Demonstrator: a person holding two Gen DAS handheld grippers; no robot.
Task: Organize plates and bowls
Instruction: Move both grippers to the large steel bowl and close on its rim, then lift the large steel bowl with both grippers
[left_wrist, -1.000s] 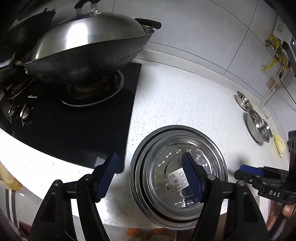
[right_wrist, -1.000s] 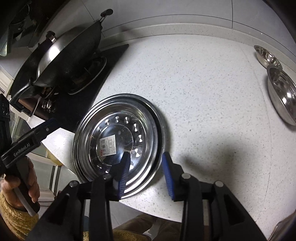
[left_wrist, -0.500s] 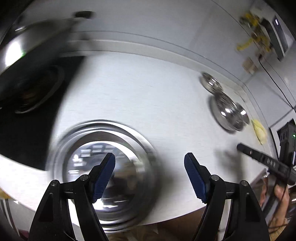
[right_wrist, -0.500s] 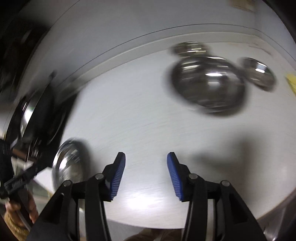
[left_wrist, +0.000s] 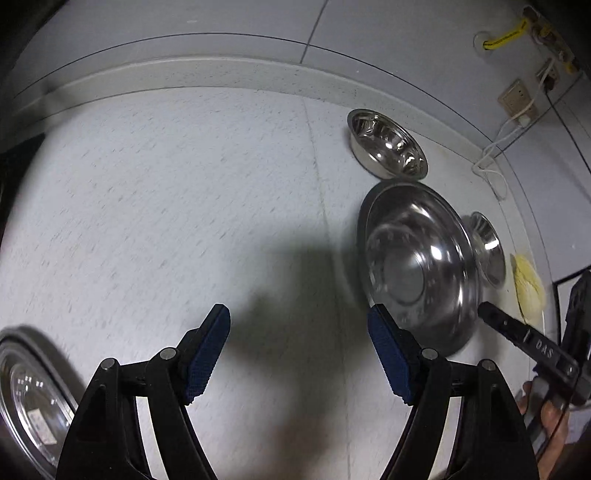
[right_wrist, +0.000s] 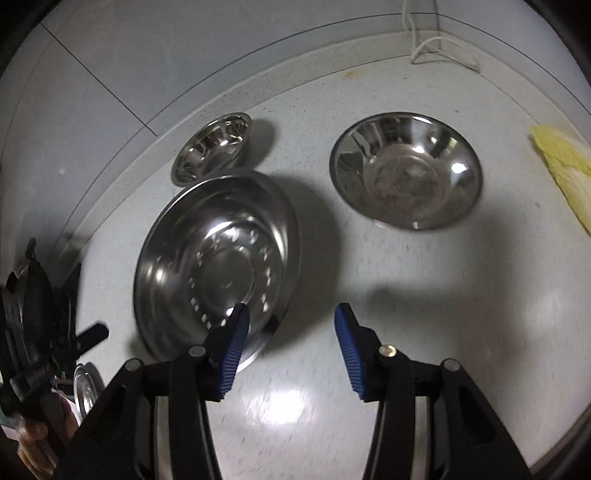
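A large steel plate (right_wrist: 218, 266) lies on the white counter, with a small steel bowl (right_wrist: 212, 147) behind it and a medium steel bowl (right_wrist: 406, 170) to its right. My right gripper (right_wrist: 290, 354) is open and empty, its left finger over the plate's near rim. In the left wrist view the same plate (left_wrist: 417, 266), small bowl (left_wrist: 388, 147) and medium bowl (left_wrist: 485, 247) show at the right. My left gripper (left_wrist: 299, 354) is open and empty above bare counter. A stack of steel plates (left_wrist: 29, 395) sits at the lower left.
A yellow cloth (right_wrist: 565, 166) lies at the counter's right, also in the left wrist view (left_wrist: 528, 288). White cables (left_wrist: 491, 166) and wall sockets (left_wrist: 517, 99) are by the back wall. The counter's front edge runs close below both grippers.
Both grippers have swung right, away from the stove and the plate stack, toward the loose plate and bowls. Both stayed open and empty.
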